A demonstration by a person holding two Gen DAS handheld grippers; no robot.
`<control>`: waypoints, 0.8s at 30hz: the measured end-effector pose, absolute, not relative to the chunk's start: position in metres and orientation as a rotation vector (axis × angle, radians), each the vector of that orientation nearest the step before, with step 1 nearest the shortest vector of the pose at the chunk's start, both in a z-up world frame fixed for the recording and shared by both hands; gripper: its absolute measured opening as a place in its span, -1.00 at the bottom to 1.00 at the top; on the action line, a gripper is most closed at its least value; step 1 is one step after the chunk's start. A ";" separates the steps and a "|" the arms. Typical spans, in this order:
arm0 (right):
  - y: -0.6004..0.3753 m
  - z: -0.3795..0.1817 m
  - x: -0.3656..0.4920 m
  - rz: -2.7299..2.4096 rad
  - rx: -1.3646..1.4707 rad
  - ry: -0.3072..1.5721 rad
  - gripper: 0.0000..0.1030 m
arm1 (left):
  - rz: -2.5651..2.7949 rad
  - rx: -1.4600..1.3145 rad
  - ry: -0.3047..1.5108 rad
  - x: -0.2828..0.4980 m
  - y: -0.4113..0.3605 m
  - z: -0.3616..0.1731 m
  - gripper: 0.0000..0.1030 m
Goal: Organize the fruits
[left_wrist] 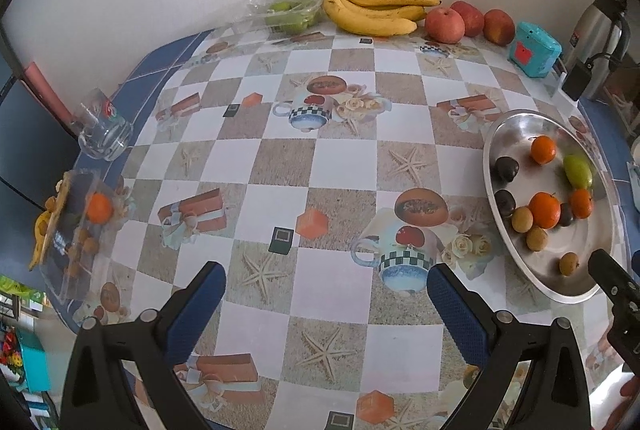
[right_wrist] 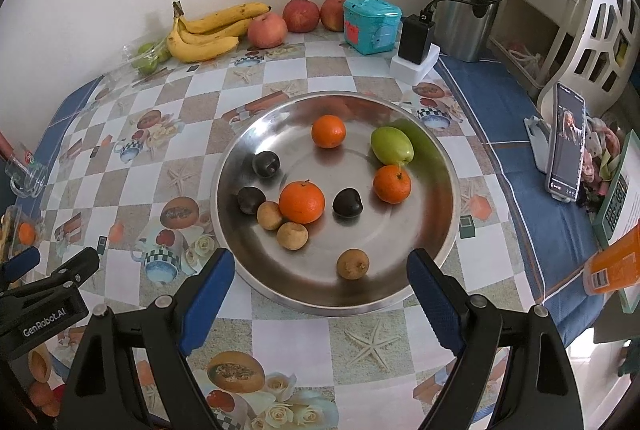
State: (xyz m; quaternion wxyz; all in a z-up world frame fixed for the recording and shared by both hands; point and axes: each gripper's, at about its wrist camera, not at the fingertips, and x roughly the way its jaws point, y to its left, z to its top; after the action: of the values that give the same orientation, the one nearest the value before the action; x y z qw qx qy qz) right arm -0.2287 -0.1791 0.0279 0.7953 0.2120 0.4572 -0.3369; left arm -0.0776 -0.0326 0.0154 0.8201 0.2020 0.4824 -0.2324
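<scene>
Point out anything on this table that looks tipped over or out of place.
The drinking glass lies on its side near the table's left edge. One orange sits apart in a clear plastic box at that edge, while the others are in the metal tray.

Right gripper [right_wrist: 320, 286] hung over the near rim of the steel plate [right_wrist: 240, 158], jaws wide apart, nothing between them. Plate held three oranges [right_wrist: 301, 201], a green fruit [right_wrist: 391, 146], three dark plums [right_wrist: 266, 163] and three small brown fruits [right_wrist: 352, 263]. Largest orange touched one brown fruit. Bananas [right_wrist: 202, 36] and three apples [right_wrist: 267, 30] sat along the wall, teal box [right_wrist: 372, 26] beside the apples. Left gripper [right_wrist: 48, 270] was at the lower left edge; couldn't tell how its jaws stood.
</scene>
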 end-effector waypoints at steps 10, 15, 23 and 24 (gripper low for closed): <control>-0.179 0.028 -0.228 -0.722 0.447 0.987 0.72 | -0.498 0.426 1.019 -0.077 -0.032 0.017 0.98; -0.179 0.028 -0.228 -0.723 0.447 0.987 0.72 | -0.497 0.424 1.019 -0.077 -0.031 0.017 0.98; -0.179 0.028 -0.228 -0.723 0.446 0.988 0.72 | -0.496 0.421 1.016 -0.078 -0.031 0.018 0.98; -0.179 0.028 -0.228 -0.722 0.446 0.988 0.72 | -0.497 0.422 1.016 -0.078 -0.031 0.018 0.98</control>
State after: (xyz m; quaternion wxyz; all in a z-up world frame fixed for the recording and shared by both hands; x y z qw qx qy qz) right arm -0.2275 -0.1792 0.0277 0.7952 0.2077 0.4598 -0.3362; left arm -0.0777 -0.0311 0.0179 0.8235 0.1982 0.4775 -0.2335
